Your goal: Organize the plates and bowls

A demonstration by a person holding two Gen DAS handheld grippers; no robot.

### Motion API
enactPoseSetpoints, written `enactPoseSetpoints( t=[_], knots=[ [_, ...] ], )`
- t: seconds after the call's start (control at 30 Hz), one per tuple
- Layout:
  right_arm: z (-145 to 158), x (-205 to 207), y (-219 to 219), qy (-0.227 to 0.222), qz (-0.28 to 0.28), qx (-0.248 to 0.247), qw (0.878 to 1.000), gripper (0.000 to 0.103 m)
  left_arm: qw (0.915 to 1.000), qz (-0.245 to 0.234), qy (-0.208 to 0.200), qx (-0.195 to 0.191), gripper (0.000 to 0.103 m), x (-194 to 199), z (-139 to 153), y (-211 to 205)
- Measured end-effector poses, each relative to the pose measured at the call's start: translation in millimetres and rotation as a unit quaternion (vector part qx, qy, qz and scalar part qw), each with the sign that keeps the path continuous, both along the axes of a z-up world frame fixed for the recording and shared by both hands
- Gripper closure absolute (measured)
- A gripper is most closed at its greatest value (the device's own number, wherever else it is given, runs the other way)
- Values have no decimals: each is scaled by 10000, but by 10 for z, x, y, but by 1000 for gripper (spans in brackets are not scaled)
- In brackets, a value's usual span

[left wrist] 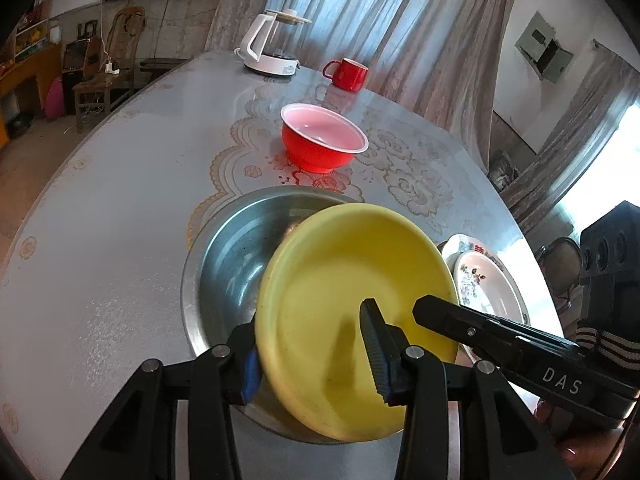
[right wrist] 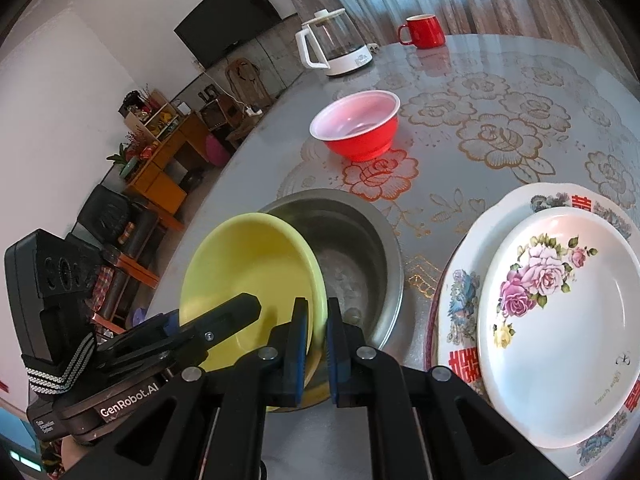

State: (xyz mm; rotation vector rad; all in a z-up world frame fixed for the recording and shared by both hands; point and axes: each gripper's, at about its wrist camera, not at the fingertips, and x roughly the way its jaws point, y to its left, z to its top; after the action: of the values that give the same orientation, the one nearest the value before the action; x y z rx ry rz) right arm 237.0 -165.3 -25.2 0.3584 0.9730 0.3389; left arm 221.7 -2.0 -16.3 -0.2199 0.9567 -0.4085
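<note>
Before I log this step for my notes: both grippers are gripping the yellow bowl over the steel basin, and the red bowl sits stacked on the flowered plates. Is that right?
Not quite. The red bowl stands alone on the table, apart from the flowered plates; the right wrist view shows this. The rest holds: the left gripper and right gripper both grip the yellow bowl over the steel basin.

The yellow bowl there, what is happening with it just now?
A person holds a gripper in each hand, and both grip the yellow bowl by its rim: the left gripper on one side, the right gripper on the other. The bowl hangs tilted over the metal basin. Beside it two flowered plates are stacked; a red bowl stands farther back.
</note>
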Motion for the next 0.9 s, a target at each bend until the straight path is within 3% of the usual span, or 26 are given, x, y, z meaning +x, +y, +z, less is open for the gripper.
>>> enactPoseSetpoints(
  t=[0.3, 0.63, 0.7, 0.77, 0.9],
  knots=[
    [-89, 126, 56, 151, -3, -149, 9998, 95, 9999, 20, 77, 109, 59, 116, -97, -5],
    [-133, 209, 92, 231, -60, -334, 9992, 94, 9985, -31, -88, 531, 58, 176, -130, -95],
    [-124, 212, 94, 207, -58, -398, 9990, 94, 9979, -48, -118, 640, 57, 179, -137, -120],
    [-96, 203, 106, 161, -33, -477, 9987, 94, 9967, -98, -155, 792, 50, 178, -142, -168],
    [-71, 218, 127, 119, -3, -656, 9978, 94, 9946, -78, -198, 1012, 48, 188, -146, -213]
  ],
)
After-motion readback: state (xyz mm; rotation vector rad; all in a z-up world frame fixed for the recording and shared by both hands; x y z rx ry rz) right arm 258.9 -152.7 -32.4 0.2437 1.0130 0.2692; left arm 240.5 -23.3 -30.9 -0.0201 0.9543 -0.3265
